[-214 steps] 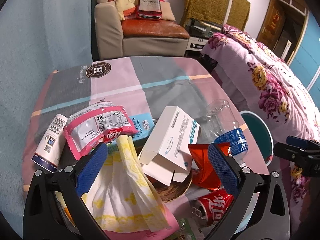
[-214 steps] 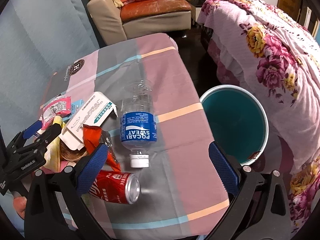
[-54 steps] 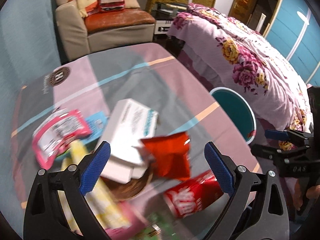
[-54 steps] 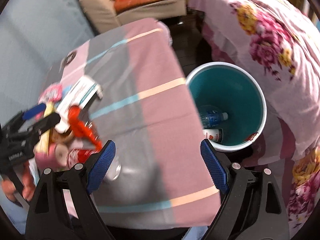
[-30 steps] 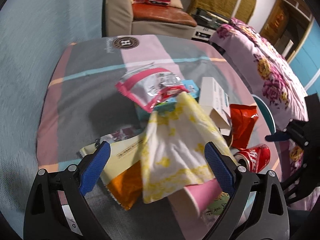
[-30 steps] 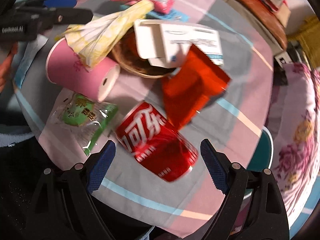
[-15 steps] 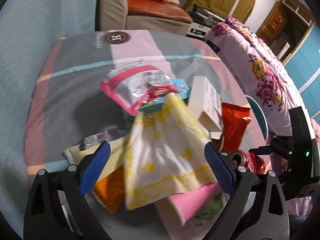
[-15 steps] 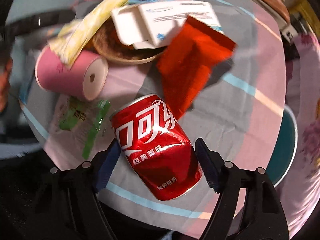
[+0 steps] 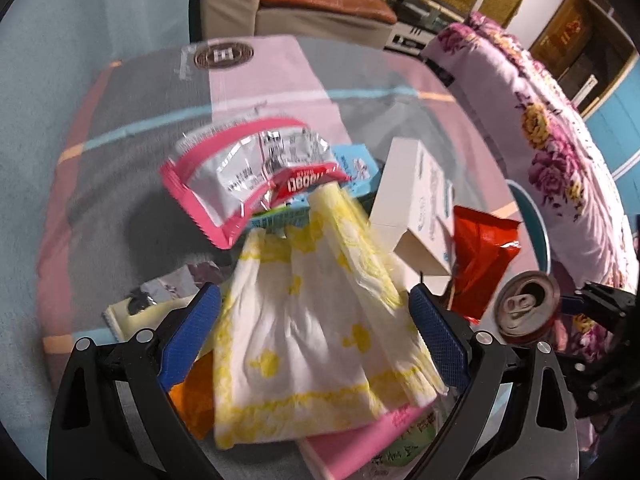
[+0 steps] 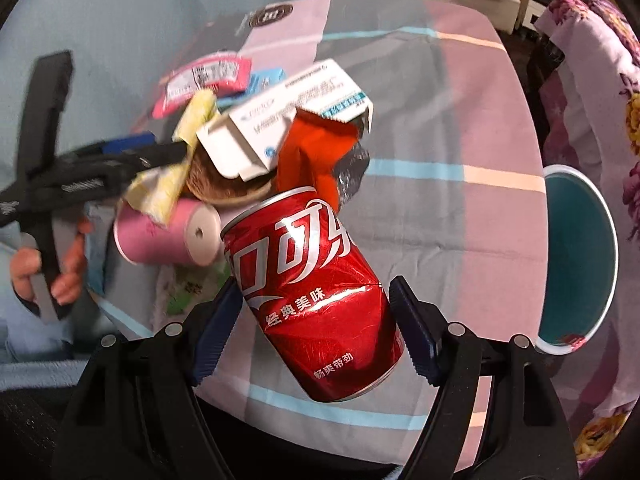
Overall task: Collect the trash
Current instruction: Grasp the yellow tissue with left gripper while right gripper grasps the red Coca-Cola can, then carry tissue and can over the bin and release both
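1. The right gripper (image 10: pixel 314 322) is clenching a dented red cola can (image 10: pixel 312 300) between its blue pads (image 10: pixel 216 328) — the can is sitting tilted, its base toward the camera, and is lifted clear of the striped tablecloth (image 10: pixel 460 120).
2. To the right of this gripper, beyond the table edge, a teal trash bin (image 10: pixel 576 264) is standing on the floor beside the floral bedspread (image 10: pixel 600 80).
3. Ahead of the held can, a red snack bag (image 10: pixel 316 152), a white carton (image 10: pixel 296 120) and a brown bowl (image 10: pixel 224 190) are lying in a heap; a pink paper cup (image 10: pixel 160 236) is lying on its side to the left.
4. The left gripper (image 9: pixel 316 340) is standing released — its jaws are spread wide above a yellow-patterned white napkin (image 9: pixel 312 320), the pads not pressing on it.
5. Ahead of the left gripper, a pink-edged foil wrapper (image 9: pixel 248 176) is lying over a light-blue packet (image 9: pixel 356 168).
6. At the left gripper's right, the can's opened top (image 9: pixel 524 308) is showing, held by the other gripper.
7. A person's hand (image 10: pixel 48 276) is holding the left gripper's handle.
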A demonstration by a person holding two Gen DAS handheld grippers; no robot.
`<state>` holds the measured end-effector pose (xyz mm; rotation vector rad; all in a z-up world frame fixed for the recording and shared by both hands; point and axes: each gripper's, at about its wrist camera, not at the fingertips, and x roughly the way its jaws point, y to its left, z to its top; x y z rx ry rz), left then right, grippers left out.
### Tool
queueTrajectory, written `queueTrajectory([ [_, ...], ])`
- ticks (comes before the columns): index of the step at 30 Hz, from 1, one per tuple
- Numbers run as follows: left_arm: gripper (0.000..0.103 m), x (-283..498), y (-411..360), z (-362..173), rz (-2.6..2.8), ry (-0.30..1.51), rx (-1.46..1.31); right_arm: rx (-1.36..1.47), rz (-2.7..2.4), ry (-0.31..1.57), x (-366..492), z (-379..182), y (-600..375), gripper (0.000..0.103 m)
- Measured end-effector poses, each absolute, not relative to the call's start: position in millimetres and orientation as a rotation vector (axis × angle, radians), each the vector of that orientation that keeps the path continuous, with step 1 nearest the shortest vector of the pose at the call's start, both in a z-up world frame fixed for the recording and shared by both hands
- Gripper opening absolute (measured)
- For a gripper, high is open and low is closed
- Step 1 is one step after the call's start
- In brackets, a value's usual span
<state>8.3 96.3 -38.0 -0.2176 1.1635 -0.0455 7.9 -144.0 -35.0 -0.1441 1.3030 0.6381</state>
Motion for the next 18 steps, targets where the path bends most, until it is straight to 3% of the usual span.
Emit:
queueTrajectory([
  [11,0.094,4,116,-60,-0.016,1.232,-0.229,-0.032,0.650,1.271,8,-28,-150,0.072],
  [13,0.072,1,114,-57,-0.035,1.220,-0.223,-0.015,0.651,1.264,9,-27,-151,0.072],
  [14,0.065,0,114,-55,-0.049,1.218,-0.228,-0.002,0.651,1.260,9,-26,-152,0.072],
  [16,0.033,-2,113,-54,-0.068,1.216,-0.239,0.013,0.648,1.256,10,-25,-153,0.072],
  [18,0.020,-4,113,-54,-0.066,1.215,-0.247,0.032,0.642,1.248,10,-23,-155,0.072],
])
